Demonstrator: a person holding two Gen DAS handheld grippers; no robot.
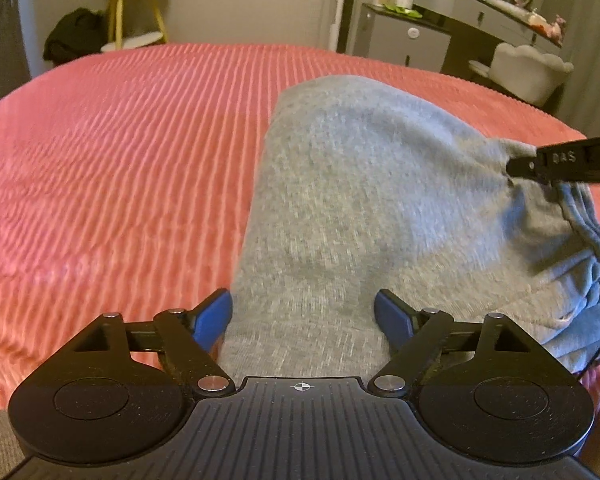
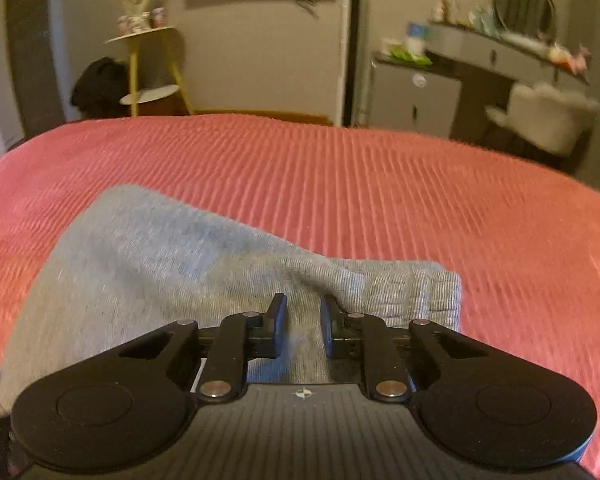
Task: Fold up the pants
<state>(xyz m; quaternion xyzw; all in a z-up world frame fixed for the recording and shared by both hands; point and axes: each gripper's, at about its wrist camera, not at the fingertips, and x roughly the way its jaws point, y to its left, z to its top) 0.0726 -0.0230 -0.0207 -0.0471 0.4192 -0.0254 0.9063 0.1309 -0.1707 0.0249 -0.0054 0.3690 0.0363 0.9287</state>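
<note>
The left tongs [image 1: 303,316] are matte black with a ribbed dark plate at the middle, marked by a small white crosshair near its front edge. Two large round black discs sit at either side, each with a shallow circular recess. Black link arms run forward from bright silver rivets, with smaller silver pins further out, and the fingers [image 1: 214,318] carry blue pads. The right tongs [image 2: 303,328] share that build: ribbed plate, white crosshair mark, twin discs, silver rivets and black links, but their fingers [image 2: 278,320] look black, with a faint blue edge. Seen from the left wrist, the right tongs [image 1: 518,168] show raised letters reading "DAS" on a black side.
</note>
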